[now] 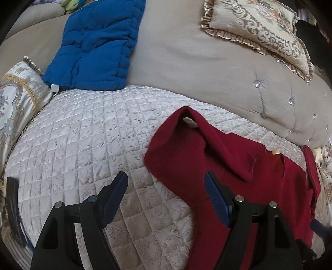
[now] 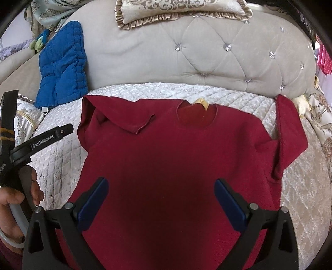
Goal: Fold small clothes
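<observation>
lying spread on the pale quilted seat cover (image 2: 62, 166), the dark red long-sleeved knit top (image 2: 166, 155) faces up with its round neckline (image 2: 196, 116) toward the tufted beige backrest (image 2: 186, 58), a layout that suits folding from the sides inward. one sleeve (image 2: 124, 120) is already laid across the chest, its cuff ending short of the neckline; the other sleeve (image 2: 288, 128) sticks out toward the cover's right edge, bent and partly doubled on itself, so it looks like the next part to bring in.

the right tool (image 2: 161, 199) hangs over the lower middle of the top with its blue pads set wide and nothing between them, probably centred so it can go to either side. the left tool (image 1: 166, 195) is also spread wide and empty, poised above the top's left edge where red cloth meets bare cover; whether either tool touches the fabric cannot be told.

a blue quilted padded garment (image 2: 62, 68) leans on the backrest at the cover's far left corner, well apart from the work, and an ornate frilled cushion (image 2: 182, 10) rests atop the backrest.

the soft knit will likely drag and wrinkle if pulled flat.
</observation>
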A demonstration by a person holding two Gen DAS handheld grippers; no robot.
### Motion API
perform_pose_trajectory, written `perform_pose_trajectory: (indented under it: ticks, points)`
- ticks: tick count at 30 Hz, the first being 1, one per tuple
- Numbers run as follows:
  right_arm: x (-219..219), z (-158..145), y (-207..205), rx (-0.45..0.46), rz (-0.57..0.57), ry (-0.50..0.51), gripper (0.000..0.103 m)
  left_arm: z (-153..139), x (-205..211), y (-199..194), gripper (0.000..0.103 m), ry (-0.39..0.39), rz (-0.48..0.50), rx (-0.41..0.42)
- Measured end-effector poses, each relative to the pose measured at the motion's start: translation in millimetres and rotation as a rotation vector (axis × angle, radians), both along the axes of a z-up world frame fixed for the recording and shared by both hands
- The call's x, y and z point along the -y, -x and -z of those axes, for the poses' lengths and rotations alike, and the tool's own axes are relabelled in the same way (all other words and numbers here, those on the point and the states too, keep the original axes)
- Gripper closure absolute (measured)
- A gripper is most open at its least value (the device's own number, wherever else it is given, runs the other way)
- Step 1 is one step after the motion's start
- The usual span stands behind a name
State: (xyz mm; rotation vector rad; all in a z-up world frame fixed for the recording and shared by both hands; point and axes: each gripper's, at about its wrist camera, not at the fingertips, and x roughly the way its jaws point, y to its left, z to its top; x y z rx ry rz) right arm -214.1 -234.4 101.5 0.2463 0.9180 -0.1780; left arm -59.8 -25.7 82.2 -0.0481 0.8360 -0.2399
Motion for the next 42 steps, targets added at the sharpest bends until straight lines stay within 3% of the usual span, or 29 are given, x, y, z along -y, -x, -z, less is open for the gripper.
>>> perform_pose_trajectory:
  ticks: [11,28,42]
  points:
    - [1.3,6.5,-5.4,-0.008,0.012,-0.001,0.0,1.2,7.4,2.2,0.047,-0.036,0.021,0.016]
    - [15.7,9.1,-4.4,-0.022,0.114,0.118,0.0,-2.8,27.8,16.1,0.047,-0.032,0.126,0.053]
    - [39.4,18.4,-1.6,-0.048,0.211,0.106,0.0,1.6,50.7,23.3,0.047,-0.044,0.192,0.057]
